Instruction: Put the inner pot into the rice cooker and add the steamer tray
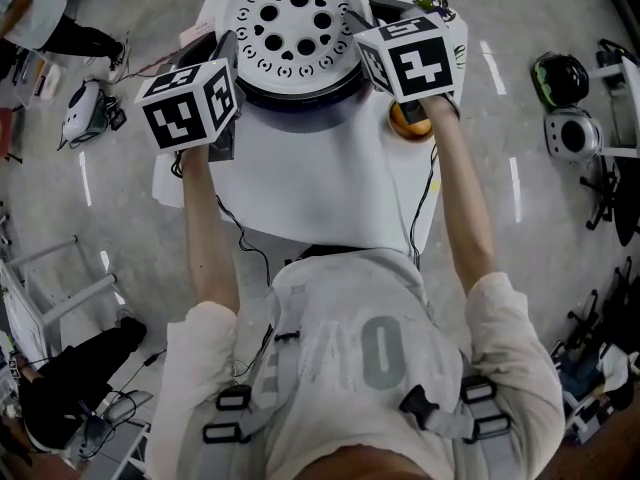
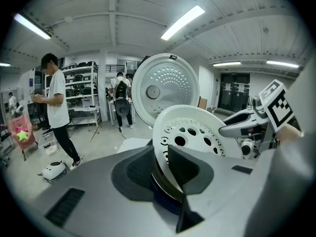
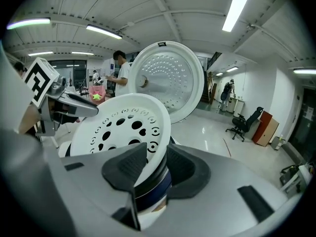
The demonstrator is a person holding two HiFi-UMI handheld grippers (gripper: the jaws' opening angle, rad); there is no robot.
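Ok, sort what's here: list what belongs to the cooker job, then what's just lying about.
Job: tray; cooker with its lid open; left tongs and right tongs, both on the tray's rim.
Lying about: orange thing on the table; office chair; bystander; white gadget.

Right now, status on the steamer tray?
Left gripper and right gripper shut on steamer tray rim. Tray over rice cooker, lid open. No obstruction seen.
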